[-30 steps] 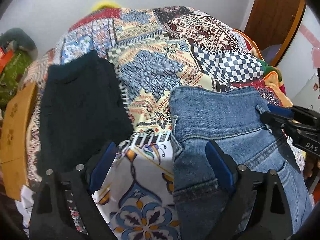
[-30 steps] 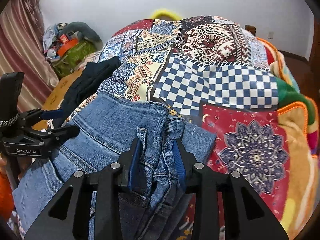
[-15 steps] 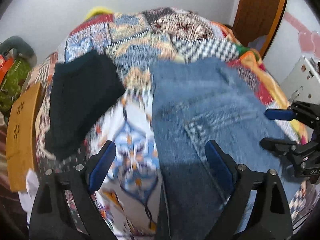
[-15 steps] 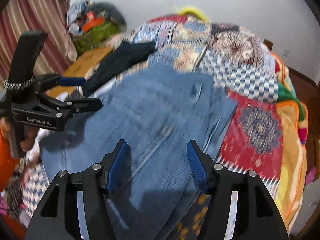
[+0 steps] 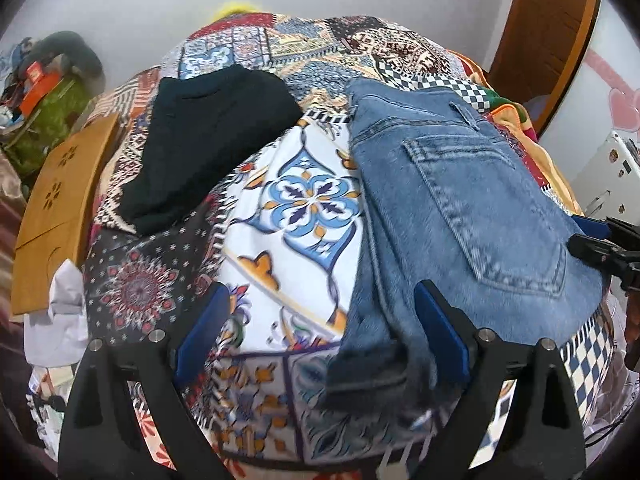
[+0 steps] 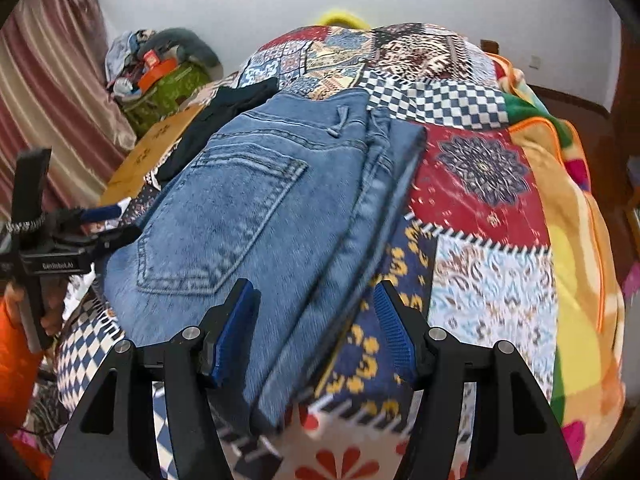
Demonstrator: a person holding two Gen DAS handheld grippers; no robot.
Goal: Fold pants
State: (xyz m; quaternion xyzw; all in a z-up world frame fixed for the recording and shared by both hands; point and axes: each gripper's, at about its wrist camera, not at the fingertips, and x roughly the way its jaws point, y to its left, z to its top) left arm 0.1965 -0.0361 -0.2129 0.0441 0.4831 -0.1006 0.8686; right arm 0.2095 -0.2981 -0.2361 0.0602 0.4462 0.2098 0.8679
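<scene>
Denim, faded blue, lies folded into a thick bundle on the patchwork bedspread (image 6: 492, 264): the pants (image 6: 256, 208) rest back pocket up, and they look folded down from full length already. Both tools are released. The right tool (image 6: 316, 336) stands with its blue pads apart over the near edge of the bundle, the cloth running between them but not pinched; the left tool (image 5: 320, 340) gapes wider still, with only the bundle's near corner by its right-hand pad and bare bedspread under the rest.

My reading is that a fold has just been laid and let go — so the step in hand is the pause between folds (or the finish, if this size will do). A further fold would call for both tools to pinch the near edge and carry it away toward the waistband.

Beyond the left tool lies a black garment (image 5: 208, 144), also folded. White lettering on the left tool's body, seen from the right wrist, reads "GenRobot.AI".
</scene>
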